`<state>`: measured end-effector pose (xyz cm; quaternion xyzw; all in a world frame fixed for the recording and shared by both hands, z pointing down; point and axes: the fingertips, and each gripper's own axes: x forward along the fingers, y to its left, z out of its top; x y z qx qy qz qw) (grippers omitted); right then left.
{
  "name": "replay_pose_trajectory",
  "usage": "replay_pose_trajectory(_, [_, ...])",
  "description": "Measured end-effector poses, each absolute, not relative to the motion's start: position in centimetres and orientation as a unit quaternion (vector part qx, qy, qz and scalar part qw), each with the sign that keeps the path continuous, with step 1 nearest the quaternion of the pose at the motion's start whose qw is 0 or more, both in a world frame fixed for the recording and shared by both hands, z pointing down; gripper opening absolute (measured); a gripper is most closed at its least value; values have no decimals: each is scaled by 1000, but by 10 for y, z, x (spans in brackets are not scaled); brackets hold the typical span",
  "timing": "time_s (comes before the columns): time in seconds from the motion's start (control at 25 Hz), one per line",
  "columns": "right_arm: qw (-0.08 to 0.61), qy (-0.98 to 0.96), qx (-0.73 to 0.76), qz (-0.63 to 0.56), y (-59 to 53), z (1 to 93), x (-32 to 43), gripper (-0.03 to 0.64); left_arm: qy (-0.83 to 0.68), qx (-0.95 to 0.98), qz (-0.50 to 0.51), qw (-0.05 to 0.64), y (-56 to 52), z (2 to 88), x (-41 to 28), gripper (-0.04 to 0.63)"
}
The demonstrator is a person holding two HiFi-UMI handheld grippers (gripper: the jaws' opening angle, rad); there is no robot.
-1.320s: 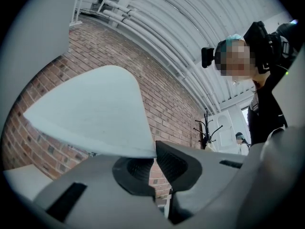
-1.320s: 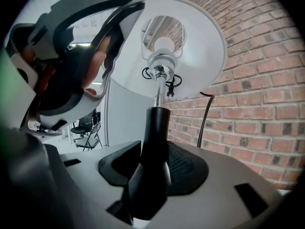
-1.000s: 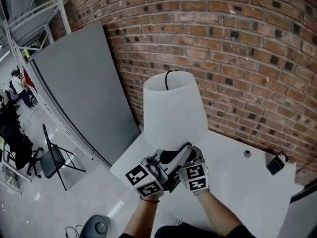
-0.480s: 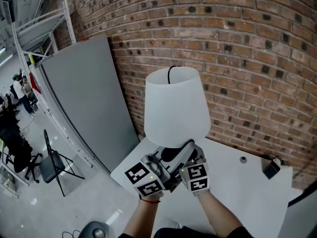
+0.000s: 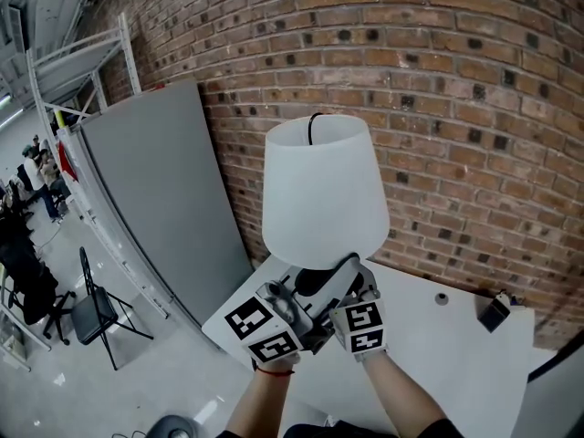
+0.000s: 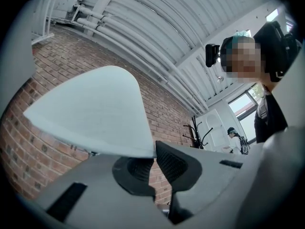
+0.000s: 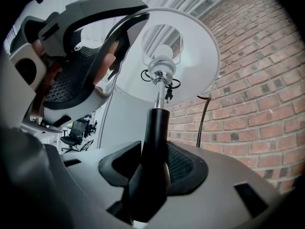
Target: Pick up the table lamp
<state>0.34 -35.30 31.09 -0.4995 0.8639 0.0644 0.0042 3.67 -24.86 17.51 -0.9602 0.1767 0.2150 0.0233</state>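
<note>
The table lamp has a white shade and a black stem, and it hangs in the air above the white table. In the right gripper view my right gripper is shut on the stem, with the bulb showing inside the shade. My left gripper is nearly shut, with the shade's lower rim at its pad tips. The right gripper view shows the left gripper clamping that rim. In the head view the left gripper and right gripper sit side by side under the shade.
A brick wall stands close behind the lamp, and the lamp's black cord runs along it. A grey panel leans at the left. On the table lie a small black block and a round knob. A folding chair stands on the floor below.
Both grippers and the lamp have risen together. The table and the things on it now sit lower and farther from the lamp.
</note>
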Motion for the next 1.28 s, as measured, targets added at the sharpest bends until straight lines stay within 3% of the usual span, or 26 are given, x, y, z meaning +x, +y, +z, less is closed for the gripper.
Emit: replay_pose_trajectory(1.28, [19, 852, -515, 89, -318, 287, 8, 160, 166, -962, 213, 37, -209, 156, 40, 23])
